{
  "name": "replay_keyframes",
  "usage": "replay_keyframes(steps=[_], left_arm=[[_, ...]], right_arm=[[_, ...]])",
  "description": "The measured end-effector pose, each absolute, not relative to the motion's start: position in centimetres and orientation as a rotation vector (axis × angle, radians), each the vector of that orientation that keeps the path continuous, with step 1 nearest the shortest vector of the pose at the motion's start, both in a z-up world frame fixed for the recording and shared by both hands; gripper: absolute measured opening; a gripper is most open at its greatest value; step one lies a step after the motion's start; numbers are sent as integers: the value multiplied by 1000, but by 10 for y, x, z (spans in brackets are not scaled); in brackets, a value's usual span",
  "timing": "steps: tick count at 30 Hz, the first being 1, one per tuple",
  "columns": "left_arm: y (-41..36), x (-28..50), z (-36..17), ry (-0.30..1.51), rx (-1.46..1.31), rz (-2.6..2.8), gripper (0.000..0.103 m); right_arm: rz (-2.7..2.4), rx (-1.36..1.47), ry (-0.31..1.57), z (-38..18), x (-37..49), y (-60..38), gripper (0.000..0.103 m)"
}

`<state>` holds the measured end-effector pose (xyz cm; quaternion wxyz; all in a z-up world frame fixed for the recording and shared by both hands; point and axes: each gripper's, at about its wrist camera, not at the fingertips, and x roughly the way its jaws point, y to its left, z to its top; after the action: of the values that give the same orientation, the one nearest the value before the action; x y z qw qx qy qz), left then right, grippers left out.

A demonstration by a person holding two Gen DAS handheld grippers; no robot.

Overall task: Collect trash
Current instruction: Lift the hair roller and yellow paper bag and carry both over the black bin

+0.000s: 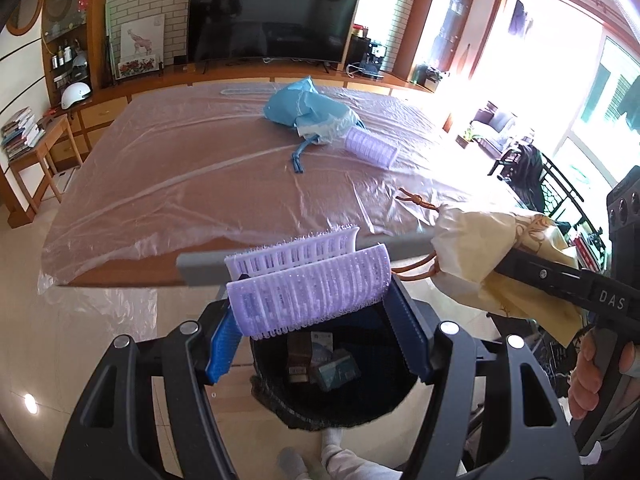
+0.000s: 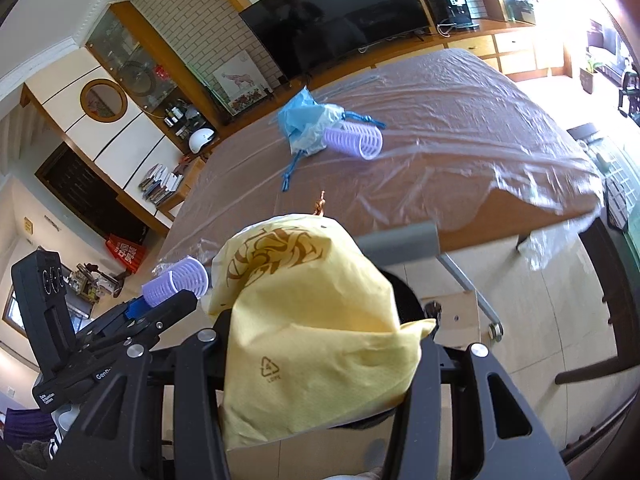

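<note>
My left gripper [image 1: 316, 300] holds a lilac hair roller [image 1: 308, 292] between its blue pads, just above a black bin [image 1: 332, 384] that holds several small boxes. It also shows in the right wrist view [image 2: 176, 280]. My right gripper [image 2: 316, 344] is shut on a yellow plastic bag [image 2: 312, 340] with an orange drawstring, seen from the left wrist at right [image 1: 492, 256]. On the table lie a blue plastic bag [image 1: 308, 110] and a second lilac roller [image 1: 370, 146], touching each other.
The table [image 1: 180, 168] is covered in clear plastic film, its near edge just beyond the bin. A TV [image 1: 272, 20] stands on a long wooden cabinet behind. A small side table with books [image 1: 24, 136] is at left. A grey metal frame on castors [image 2: 472, 288] stands below the table edge.
</note>
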<state>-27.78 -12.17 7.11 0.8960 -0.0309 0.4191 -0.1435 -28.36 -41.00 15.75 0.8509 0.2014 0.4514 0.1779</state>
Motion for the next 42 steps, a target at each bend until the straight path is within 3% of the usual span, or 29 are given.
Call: replay_keyframes(steps=[16,42], left_arm=[[-118,-321,42,937,-14,-373,67],[-150,-296,-18,1060,18,-324,67]], right_arm=[[289,418,1037,126,-341,-392,44],[319,282,1181,62,-289,-390,44]])
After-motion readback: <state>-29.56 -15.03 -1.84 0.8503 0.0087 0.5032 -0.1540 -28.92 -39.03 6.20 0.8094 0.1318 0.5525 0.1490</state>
